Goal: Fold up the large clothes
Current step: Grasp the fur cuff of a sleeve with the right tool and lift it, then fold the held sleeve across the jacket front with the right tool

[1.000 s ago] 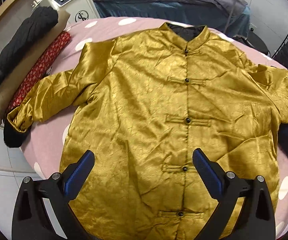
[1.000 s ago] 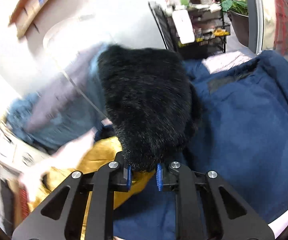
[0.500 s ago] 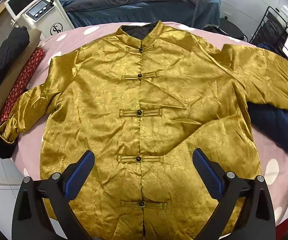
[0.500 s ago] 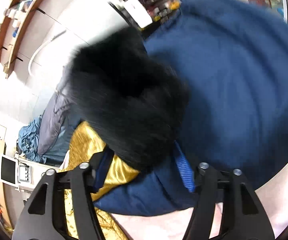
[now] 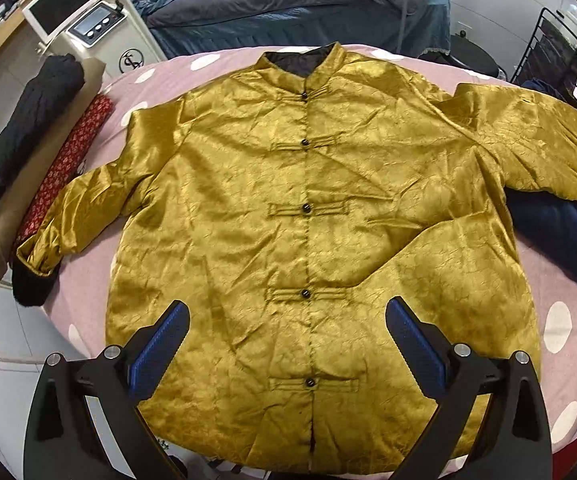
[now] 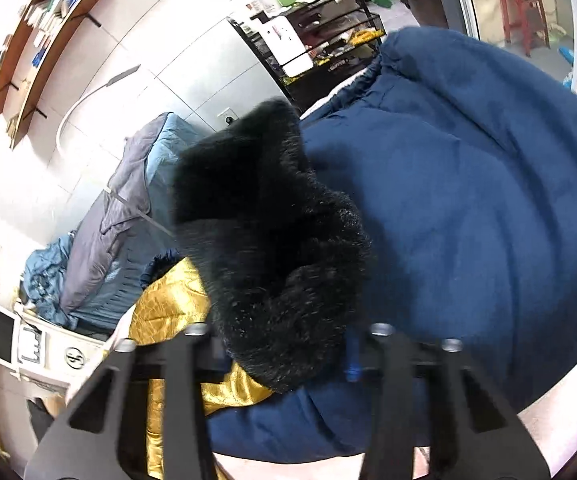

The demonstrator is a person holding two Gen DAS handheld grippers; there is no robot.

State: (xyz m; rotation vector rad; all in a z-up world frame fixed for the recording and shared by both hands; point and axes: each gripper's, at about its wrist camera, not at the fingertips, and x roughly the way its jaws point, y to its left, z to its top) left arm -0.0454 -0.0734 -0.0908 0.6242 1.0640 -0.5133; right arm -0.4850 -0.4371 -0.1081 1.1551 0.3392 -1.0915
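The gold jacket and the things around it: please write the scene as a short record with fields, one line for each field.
garment: gold jacket, spread flat, front up, buttoned
surface: pink cloth with white dots
sleeve on image left: bent, its cuff at the surface's edge
sleeve on image right: resting on the navy coat
left gripper: open, above the jacket's lower hem, holding nothing
right gripper: jaws closing, black fur trim of the navy coat between them
beside the surface: folded clothes stacked on image left
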